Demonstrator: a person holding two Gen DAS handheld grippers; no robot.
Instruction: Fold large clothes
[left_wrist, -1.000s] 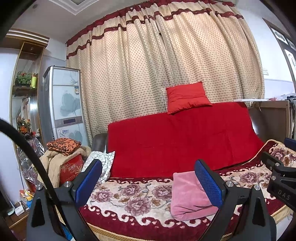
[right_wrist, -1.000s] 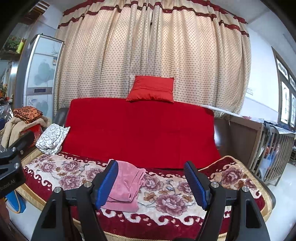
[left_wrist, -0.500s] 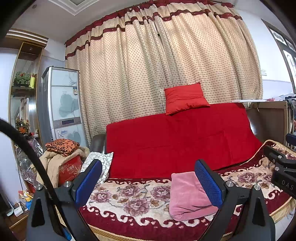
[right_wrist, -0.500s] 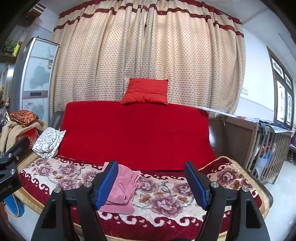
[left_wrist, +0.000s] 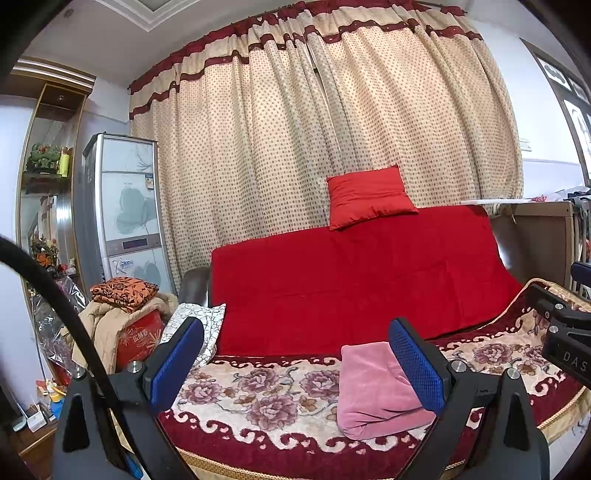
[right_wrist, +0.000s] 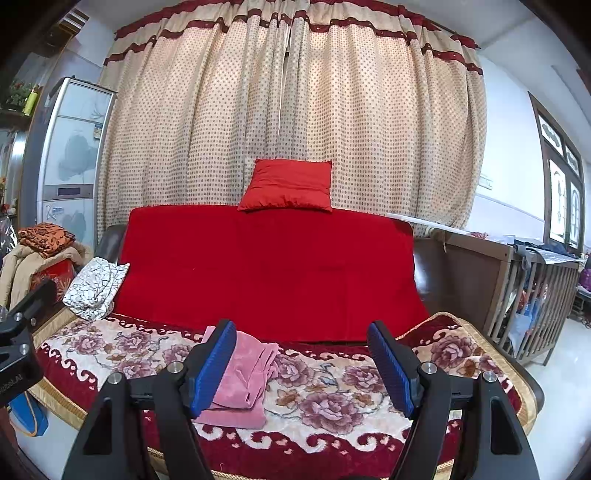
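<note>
A pink garment (left_wrist: 373, 391) lies folded into a thick bundle on the floral sofa cover (left_wrist: 266, 398); it also shows in the right wrist view as the pink garment (right_wrist: 247, 373) near the seat's front. My left gripper (left_wrist: 295, 365) is held back from the sofa, open, with nothing between its blue pads. My right gripper (right_wrist: 303, 365) is likewise open and empty, off the seat's front edge. The right gripper's body (left_wrist: 565, 332) shows at the right edge of the left wrist view.
A red throw (right_wrist: 269, 269) covers the sofa back, with a red cushion (right_wrist: 288, 186) on top. A white patterned cloth (right_wrist: 94, 288) lies at the left arm. Piled clothes on a red box (left_wrist: 125, 317), a tall cabinet (left_wrist: 122, 214) and a wooden crib (right_wrist: 532, 295) flank the sofa.
The right wrist view has shifted a little, so the sofa and garment sit slightly lower and further off. The left view is almost unchanged. Both grippers stay open.
</note>
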